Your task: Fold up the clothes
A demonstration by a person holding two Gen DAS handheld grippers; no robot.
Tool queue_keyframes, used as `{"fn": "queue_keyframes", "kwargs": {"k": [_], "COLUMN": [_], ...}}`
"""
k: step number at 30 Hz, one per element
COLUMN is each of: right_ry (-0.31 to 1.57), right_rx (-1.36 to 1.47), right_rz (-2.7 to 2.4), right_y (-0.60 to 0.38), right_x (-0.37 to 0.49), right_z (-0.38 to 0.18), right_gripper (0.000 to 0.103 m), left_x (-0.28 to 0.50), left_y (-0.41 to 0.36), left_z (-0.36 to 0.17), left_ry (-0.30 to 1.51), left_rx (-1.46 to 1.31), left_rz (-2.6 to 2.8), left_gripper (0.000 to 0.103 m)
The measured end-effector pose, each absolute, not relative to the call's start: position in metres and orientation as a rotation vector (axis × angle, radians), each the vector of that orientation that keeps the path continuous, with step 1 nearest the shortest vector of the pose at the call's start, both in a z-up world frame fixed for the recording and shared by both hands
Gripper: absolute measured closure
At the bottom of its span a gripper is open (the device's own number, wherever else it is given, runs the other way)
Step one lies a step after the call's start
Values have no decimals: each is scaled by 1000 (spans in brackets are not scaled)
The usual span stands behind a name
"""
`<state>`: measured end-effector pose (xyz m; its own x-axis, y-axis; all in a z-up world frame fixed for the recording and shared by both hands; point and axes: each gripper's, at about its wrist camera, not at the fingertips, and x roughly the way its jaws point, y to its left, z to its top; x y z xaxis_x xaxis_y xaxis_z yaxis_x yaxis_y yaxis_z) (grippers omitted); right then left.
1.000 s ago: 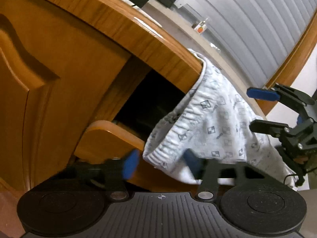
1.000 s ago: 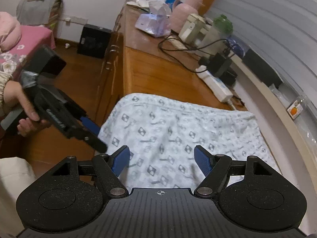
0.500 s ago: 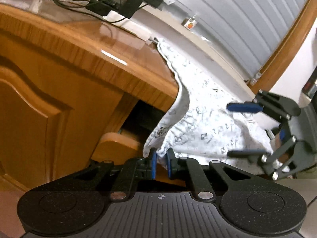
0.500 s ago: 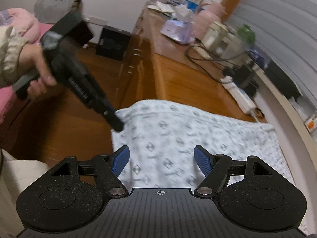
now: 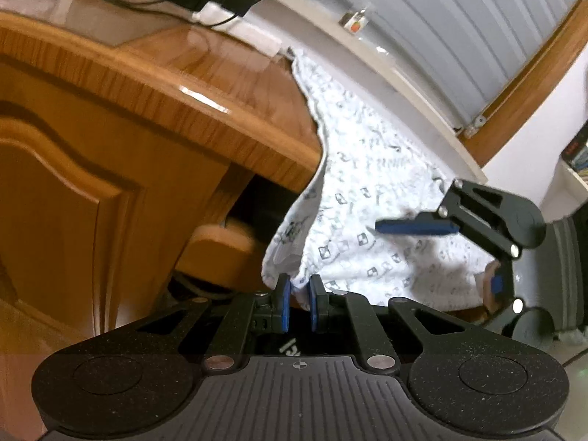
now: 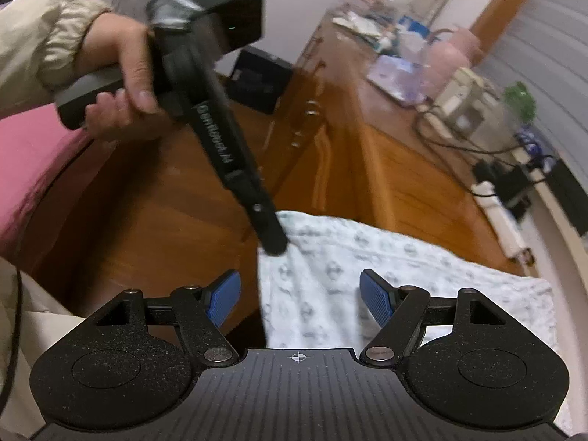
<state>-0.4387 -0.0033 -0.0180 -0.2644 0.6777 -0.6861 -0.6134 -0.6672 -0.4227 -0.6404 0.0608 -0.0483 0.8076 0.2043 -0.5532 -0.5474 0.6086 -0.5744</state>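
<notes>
A white garment (image 5: 367, 198) with a grey square print lies on the wooden desk (image 5: 205, 84), one side hanging over the desk's edge. My left gripper (image 5: 297, 301) is shut on the hanging corner, the cloth pinched between its blue pads. In the right wrist view a hand holds the left gripper (image 6: 272, 244), its tip on the near left corner of the garment (image 6: 367, 257). My right gripper (image 6: 301, 297) stands open just above the cloth's near edge, with nothing pinched. The left wrist view shows the right gripper (image 5: 455, 257) spread wide over the garment's lower right part.
A white power strip (image 6: 503, 220) with black plugs and cables lies at the desk's back edge by the window blinds (image 5: 459, 29). Bottles, a pink kettle (image 6: 455, 51) and clutter fill the far desk. Below are a cabinet door (image 5: 66, 191), a rounded wooden piece (image 5: 220, 253) and a pink bed (image 6: 33, 169).
My left gripper has shut on the garment's hanging corner and lifted it. My right gripper has moved across toward the garment's near left edge, staying open.
</notes>
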Motion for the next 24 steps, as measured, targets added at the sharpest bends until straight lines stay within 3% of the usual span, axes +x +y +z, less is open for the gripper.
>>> {"fn": "queue_keyframes", "kwargs": {"k": [3, 7, 15, 18, 20, 22, 24], "right_ry": [-94, -117, -255, -319, -326, -280, -272], "right_rx": [-1165, -1237, -1321, -1360, -1368, -1381, -1379], "right_rz": [2017, 2011, 1926, 1884, 1868, 1860, 1852], "right_y": [-5, -4, -5, -3, 0, 6, 9], "right_x": [-445, -452, -464, -471, -470, -468, -465], "right_z": [-26, -40, -61, -71, -76, -80, -80], "right_gripper": [33, 44, 45, 45, 56, 100, 101], "left_x": [-641, -640, -643, -645, -647, -648, -649], "left_y": [62, 63, 63, 63, 63, 63, 63], "left_z": [-50, -49, -50, -47, -46, -46, -46], "left_ry": [479, 482, 457, 450, 446, 442, 427], "left_rx": [-823, -826, -865, -871, -876, -873, -865], "left_rz": [460, 459, 435, 436, 440, 446, 454], "left_gripper": [92, 92, 93, 99, 99, 99, 99]}}
